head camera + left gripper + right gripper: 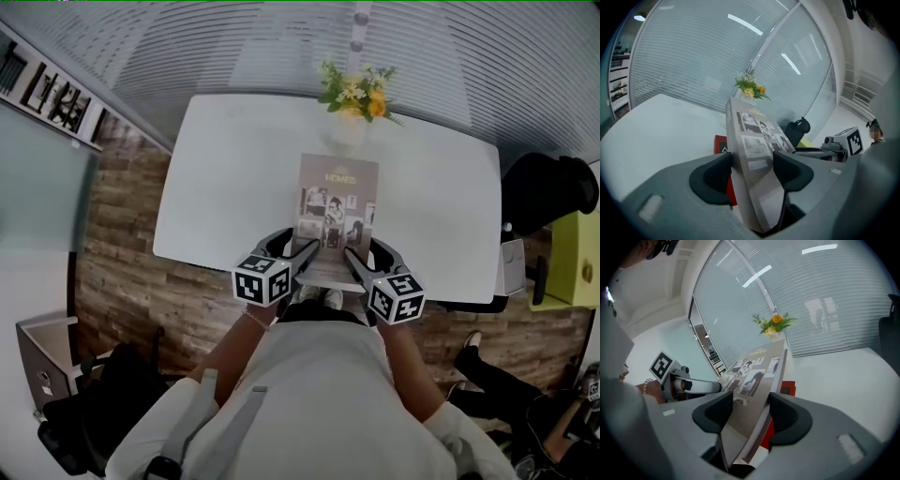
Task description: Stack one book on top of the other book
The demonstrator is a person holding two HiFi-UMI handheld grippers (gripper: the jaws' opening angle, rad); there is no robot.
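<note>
A grey-brown book [337, 202] with black-and-white photos on its cover is held over the near edge of the white table [234, 178]. My left gripper [302, 255] is shut on its near left corner, and my right gripper [352, 257] is shut on its near right corner. In the left gripper view the grey book [752, 154] passes between the pads [790, 168], and a red book [723, 145] shows below it on the table. In the right gripper view the grey book [754, 380] sits tilted between the jaws above the red book [786, 389].
A vase of yellow and white flowers [356, 94] stands at the table's far edge, just beyond the book. A black chair [548, 192] is at the right. A second person's legs [497, 370] show on the wooden floor at lower right.
</note>
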